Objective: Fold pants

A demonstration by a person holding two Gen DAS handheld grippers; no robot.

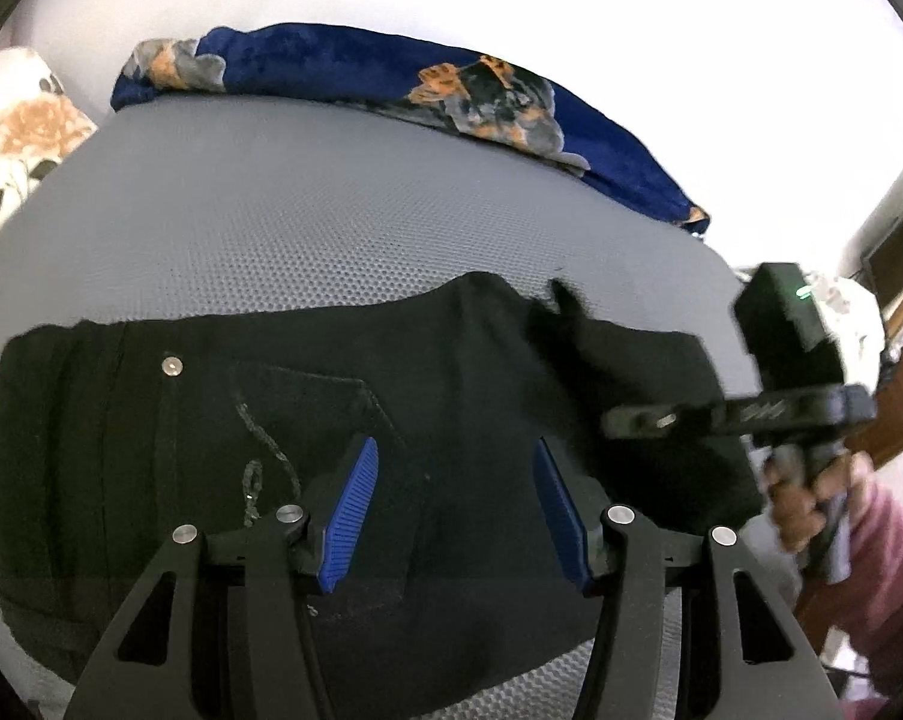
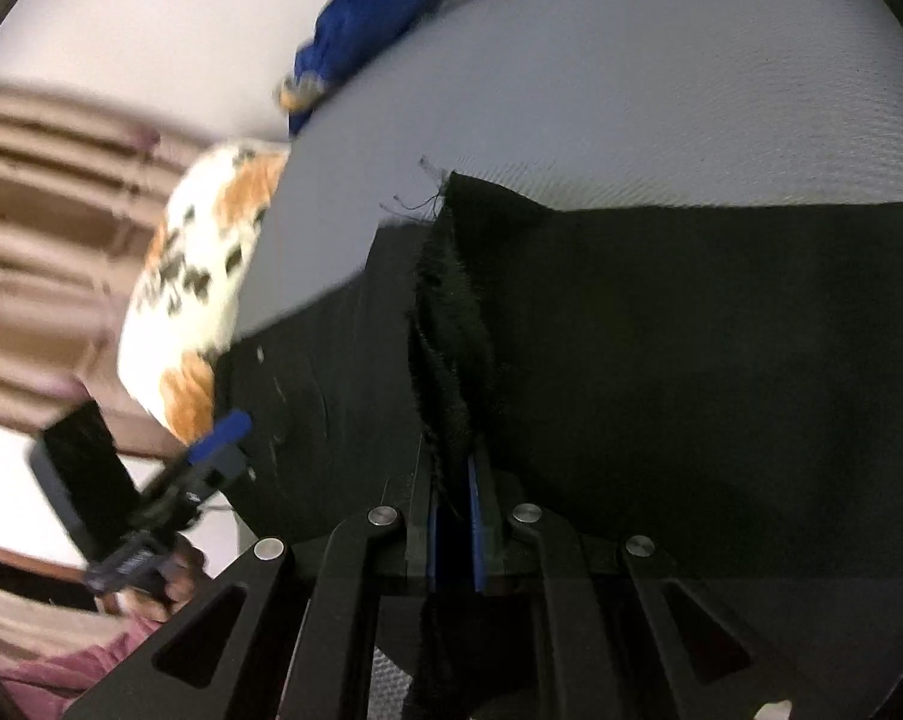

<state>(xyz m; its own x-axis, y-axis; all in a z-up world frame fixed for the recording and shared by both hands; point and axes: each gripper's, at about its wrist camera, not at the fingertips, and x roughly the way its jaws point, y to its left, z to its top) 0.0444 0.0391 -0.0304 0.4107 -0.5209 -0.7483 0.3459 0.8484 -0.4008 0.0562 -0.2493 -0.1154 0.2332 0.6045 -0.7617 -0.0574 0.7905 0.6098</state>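
Note:
Black pants [image 1: 271,420] lie spread on a grey mesh mattress [image 1: 331,210], with a metal button and a back pocket facing up. My left gripper [image 1: 454,450] hovers over the pocket, open, its blue pads apart and holding nothing. My right gripper [image 1: 619,420] comes in from the right in a person's hand [image 1: 805,498] and lifts a fold of the cloth. In the right wrist view, the right gripper [image 2: 454,468] is shut on a frayed edge of the pants [image 2: 691,330], which bunches up between its pads. The left gripper [image 2: 223,444] appears blurred at the lower left.
A blue blanket [image 1: 343,66] with orange and grey patches lies along the mattress's far edge. A white floral pillow [image 1: 13,138] sits at the far left corner. A pink sleeve [image 1: 889,570] is at the right. Brown wooden furniture [image 2: 43,210] stands beyond the bed.

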